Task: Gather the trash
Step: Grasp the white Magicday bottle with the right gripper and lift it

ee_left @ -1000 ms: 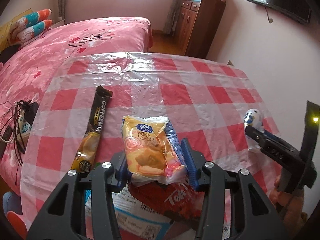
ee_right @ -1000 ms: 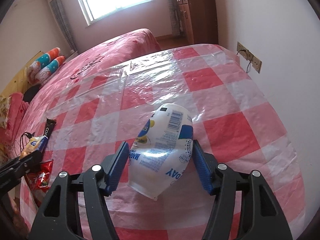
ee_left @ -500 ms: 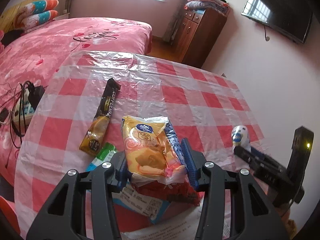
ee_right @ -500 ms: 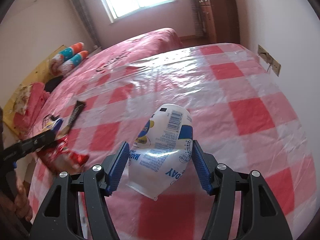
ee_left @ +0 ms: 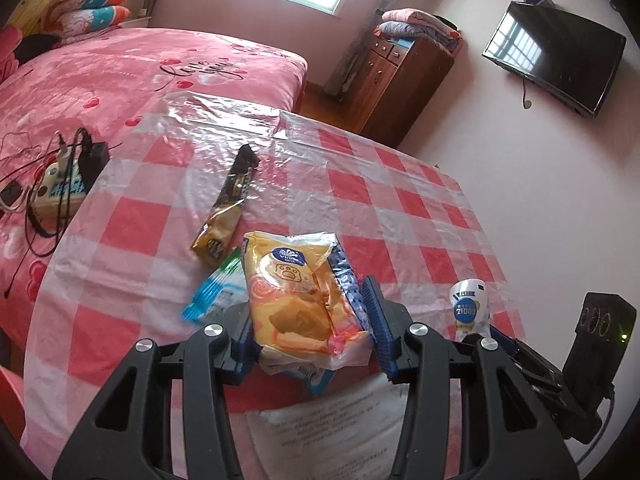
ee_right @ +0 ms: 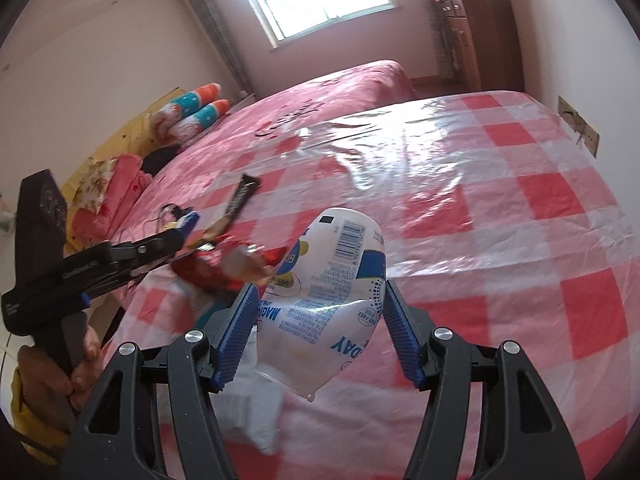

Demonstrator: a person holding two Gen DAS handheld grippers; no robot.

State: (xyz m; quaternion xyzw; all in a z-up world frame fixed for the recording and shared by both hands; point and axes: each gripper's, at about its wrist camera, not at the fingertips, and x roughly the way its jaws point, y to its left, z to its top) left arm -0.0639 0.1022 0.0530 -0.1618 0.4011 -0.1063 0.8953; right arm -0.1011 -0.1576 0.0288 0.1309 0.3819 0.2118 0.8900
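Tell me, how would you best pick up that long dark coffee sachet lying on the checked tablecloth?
Probably across its narrow width, near the middle. The coffee sachet lies flat on the tablecloth, long and thin, so fingers coming down from above, one on each long edge, could pinch it. Its lower end lies close beside a blue-green wrapper, so the bare dark upper half looks easier.

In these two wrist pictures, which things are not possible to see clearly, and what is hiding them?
- Left wrist view: the blue-edged packet lies mostly under the yellow plastic snack bag held in the left tongs; its print is unreadable.
- Left wrist view: the white printed paper sheet is cut off by the bottom edge; its text is too small.
- Right wrist view: the red wrapper is blurred, partly behind the white crushed plastic cup.
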